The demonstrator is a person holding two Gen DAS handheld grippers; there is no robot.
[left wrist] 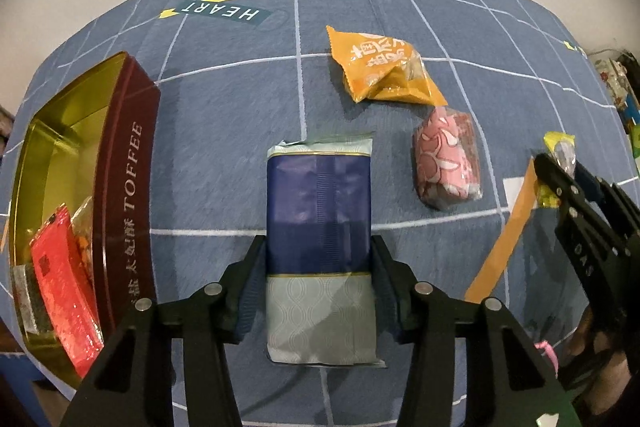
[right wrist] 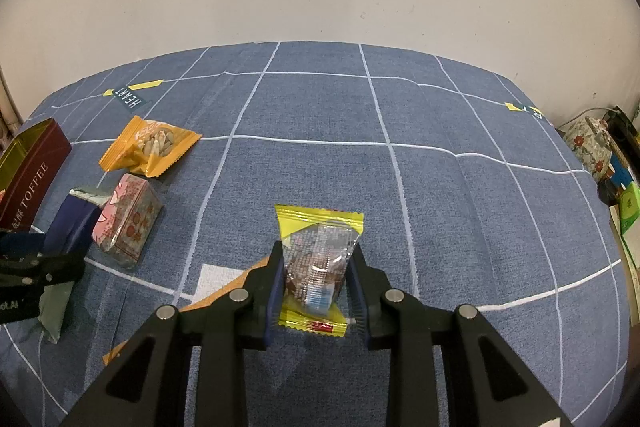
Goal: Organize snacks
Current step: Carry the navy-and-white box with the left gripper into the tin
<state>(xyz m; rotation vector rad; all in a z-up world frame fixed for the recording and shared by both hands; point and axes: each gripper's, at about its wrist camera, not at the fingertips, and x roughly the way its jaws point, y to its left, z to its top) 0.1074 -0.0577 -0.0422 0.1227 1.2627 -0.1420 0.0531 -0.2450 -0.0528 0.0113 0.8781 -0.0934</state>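
My left gripper is shut on a navy and grey snack packet, its fingers pressing both long sides. My right gripper is shut on a small yellow-edged clear snack packet; it also shows at the right of the left wrist view. An orange seed packet and a pink wrapped snack lie on the blue checked cloth beyond the left gripper. They also show in the right wrist view, orange packet, pink snack. A maroon toffee tin stands open at the left, holding a red packet.
The blue grid cloth covers the surface up to a pale wall. An orange paper strip lies by the right gripper. A floral pot and boxes stand past the cloth's right edge.
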